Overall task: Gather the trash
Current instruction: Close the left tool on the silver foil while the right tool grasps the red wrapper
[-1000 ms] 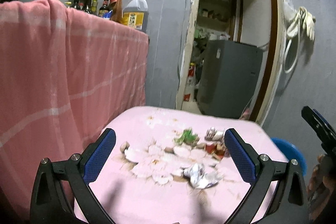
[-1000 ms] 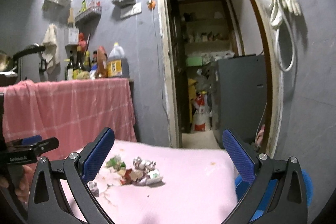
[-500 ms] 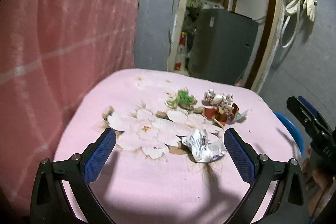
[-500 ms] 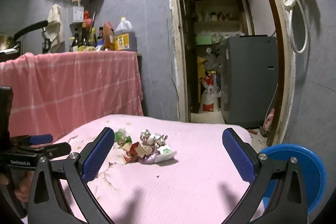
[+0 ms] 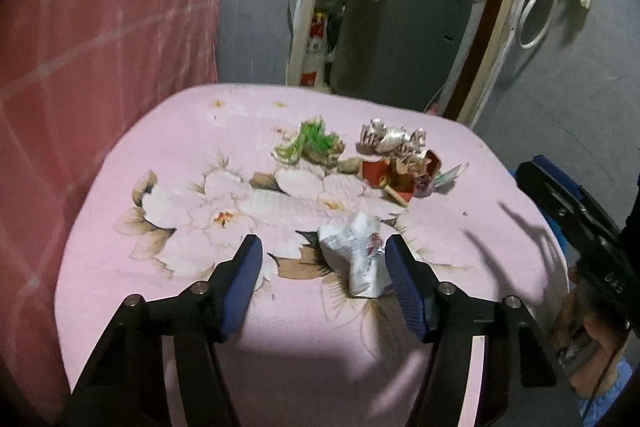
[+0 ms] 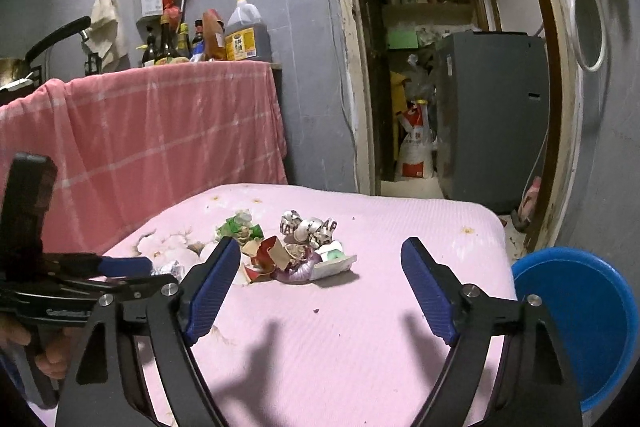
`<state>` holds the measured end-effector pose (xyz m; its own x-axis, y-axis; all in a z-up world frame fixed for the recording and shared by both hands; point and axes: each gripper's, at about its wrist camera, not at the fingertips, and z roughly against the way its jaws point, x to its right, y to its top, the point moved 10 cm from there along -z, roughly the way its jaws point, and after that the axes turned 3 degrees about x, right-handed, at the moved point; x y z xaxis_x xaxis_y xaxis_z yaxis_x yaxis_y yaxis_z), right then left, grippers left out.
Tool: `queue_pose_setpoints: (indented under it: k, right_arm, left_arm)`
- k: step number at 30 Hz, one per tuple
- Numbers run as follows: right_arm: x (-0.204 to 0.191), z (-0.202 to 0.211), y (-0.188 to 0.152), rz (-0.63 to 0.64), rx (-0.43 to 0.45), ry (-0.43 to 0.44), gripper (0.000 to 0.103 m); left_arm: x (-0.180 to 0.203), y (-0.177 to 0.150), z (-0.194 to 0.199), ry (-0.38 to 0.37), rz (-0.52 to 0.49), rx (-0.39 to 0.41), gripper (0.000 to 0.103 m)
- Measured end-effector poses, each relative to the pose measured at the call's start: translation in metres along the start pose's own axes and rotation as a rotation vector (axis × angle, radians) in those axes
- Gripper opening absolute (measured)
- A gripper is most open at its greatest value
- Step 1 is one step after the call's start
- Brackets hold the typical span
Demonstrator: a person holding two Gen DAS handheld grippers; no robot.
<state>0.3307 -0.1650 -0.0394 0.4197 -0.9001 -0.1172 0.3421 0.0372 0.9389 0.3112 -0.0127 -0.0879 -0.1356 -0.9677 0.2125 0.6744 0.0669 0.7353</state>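
Pink draped counter (image 5: 100, 39) at far left, bottles on top in the right wrist view.

Low table under a pink floral cloth (image 5: 168, 155) fills the middle.

Left gripper (image 5: 322, 277): jaws parted, low over the cloth. Crumpled white wrapper (image 5: 356, 251) lies between them, close against the right pad (image 5: 404, 291), well clear of the other. Not pinched yet.

Beyond it, left to right on the cloth: green scrap (image 5: 312, 143), silvery crumpled wrapper (image 5: 390, 141), red and brown paper heap (image 5: 404, 173) touching it. All 3 lie loose, untouched.

Right gripper (image 6: 320, 293): jaws wide apart, holding nothing. Hangs above bare cloth, with the same heap (image 6: 296, 255) just beyond its tips.

Blue bin (image 6: 580, 323) stands past the table's right edge. Its inside can't be made out.

Progress, as a judgement: early. No piece is lifted; 4 clusters remain on the table. The step in hand looks like the first pick, the left jaws closing on the white wrapper. After that comes the carry to the blue bin, presumably the trash receptacle, and the far group remains.

Risk: wrapper sits off-centre, could slip out sideways as the jaws close.
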Motion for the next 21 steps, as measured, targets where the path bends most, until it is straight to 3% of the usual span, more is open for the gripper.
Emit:
queue_pose_setpoints:
  k: [4, 8, 11, 14, 18, 21]
  right_arm:
    - [0.001, -0.006, -0.007, -0.013, -0.045, 0.010, 0.082]
    - [0.000, -0.013, -0.010, -0.009, -0.088, 0.010, 0.082]
    - [0.001, -0.026, -0.013, -0.020, -0.143, 0.016, 0.082]
    - [-0.004, -0.035, -0.010, -0.005, -0.166, 0.035, 0.080]
    - [-0.016, -0.051, -0.008, 0.031, -0.212, 0.063, 0.064]
    - [-0.029, -0.062, -0.009, 0.083, -0.241, 0.076, 0.057]
  left_arm:
    - [-0.005, 0.000, -0.002, -0.003, 0.022, -0.007, 0.050]
    - [-0.004, 0.000, -0.003, -0.025, 0.029, -0.014, 0.028]
    - [-0.002, 0.000, -0.005, -0.043, 0.035, -0.018, 0.020]
    - [-0.004, 0.001, -0.004, -0.044, 0.045, -0.014, 0.018]
    - [-0.015, 0.004, -0.001, -0.013, 0.088, -0.004, 0.016]
    - [-0.028, 0.010, 0.001, 0.017, 0.122, 0.009, 0.016]
